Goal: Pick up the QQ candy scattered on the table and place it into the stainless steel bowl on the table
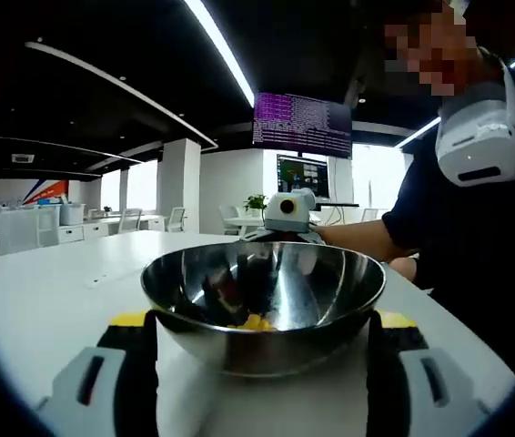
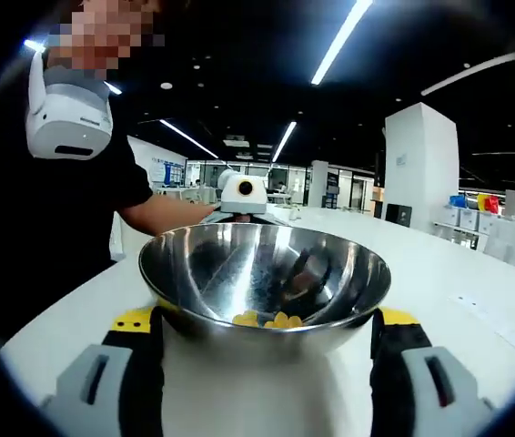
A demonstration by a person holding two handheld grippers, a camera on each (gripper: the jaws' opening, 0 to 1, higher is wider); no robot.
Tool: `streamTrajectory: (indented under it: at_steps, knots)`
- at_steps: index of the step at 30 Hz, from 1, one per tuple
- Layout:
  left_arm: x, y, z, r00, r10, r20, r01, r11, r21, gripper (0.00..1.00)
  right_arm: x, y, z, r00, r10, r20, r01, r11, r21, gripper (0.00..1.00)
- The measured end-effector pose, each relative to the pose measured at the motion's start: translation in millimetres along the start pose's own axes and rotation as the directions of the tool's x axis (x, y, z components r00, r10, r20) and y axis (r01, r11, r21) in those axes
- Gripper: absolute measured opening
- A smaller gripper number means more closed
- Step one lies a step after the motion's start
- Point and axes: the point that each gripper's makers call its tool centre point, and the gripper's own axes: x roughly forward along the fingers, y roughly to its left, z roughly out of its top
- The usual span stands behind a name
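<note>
In the left gripper view, the left claw [image 1: 262, 382] is reaching forward with its two jaws spread wide, one on each side of the stainless steel bowl [image 1: 264, 305], and I cannot tell whether they are touching its wall. The bowl is sitting upright on the white desk [image 1: 48, 291], and a few yellow QQ candy pieces [image 1: 253, 321] are lying at its bottom. Beyond the far rim, the other claw is facing this way, and a person in a black shirt [image 1: 476, 246] is standing at the right with a forearm stretching toward the bowl. A dark wall screen [image 1: 302, 123] is hanging in the office behind. In the right gripper view, the right claw [image 2: 265, 382] is likewise standing wide open, its jaws flanking the stainless steel bowl [image 2: 265, 282] from the opposite side and gripping nothing that I can make out. The QQ candy [image 2: 271, 320] is resting as a small yellow cluster in the bottom of the bowl, near the close wall. The desk [image 2: 458, 273] is stretching away to the right, and the person [image 2: 75, 200] is standing at the left.
</note>
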Motion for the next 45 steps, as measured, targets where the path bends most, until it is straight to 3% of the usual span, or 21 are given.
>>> streamTrajectory:
  at_steps: [8, 15, 19, 24, 28, 36, 45]
  knots:
    - [3.8, 2.0, 0.1, 1.000, 0.020, 0.009, -0.020, 1.000, 0.014, 0.96, 2.2, -2.4, 3.3, 1.000, -0.024, 0.011, 0.024, 1.000, -0.004, 0.97]
    - [4.1, 10.1, 23.6, 0.998, 0.022, 0.061, -0.024, 0.999, 0.021, 0.96, -2.0, -14.1, 26.9, 0.999, -0.026, 0.043, 0.026, 1.000, -0.015, 0.97]
    - [6.9, 29.3, 34.4, 0.998, 0.024, 0.052, -0.026, 0.999, 0.047, 0.96, -0.4, -36.4, 37.7, 0.999, -0.029, 0.028, 0.030, 0.998, -0.047, 0.97]
    - [12.1, 71.3, 46.9, 0.998, 0.025, 0.061, -0.028, 0.999, 0.041, 0.96, 2.6, -78.2, 44.2, 0.999, -0.029, 0.039, 0.030, 0.999, -0.043, 0.97]
    - [18.4, 102.6, 48.1, 0.998, 0.029, 0.064, -0.031, 0.999, 0.031, 0.96, 7.0, -110.4, 36.5, 0.999, -0.025, 0.036, 0.026, 0.999, -0.025, 0.97]
    - [32.3, 156.9, 24.7, 0.999, 0.029, 0.020, -0.029, 1.000, 0.001, 0.96, 14.9, -162.5, 10.9, 1.000, -0.027, 0.009, 0.027, 1.000, -0.006, 0.97]
    - [40.9, 176.1, 11.0, 1.000, 0.021, 0.003, -0.021, 1.000, -0.009, 0.96, 17.6, -179.7, -7.9, 0.999, -0.038, 0.010, 0.038, 0.999, 0.013, 0.97]
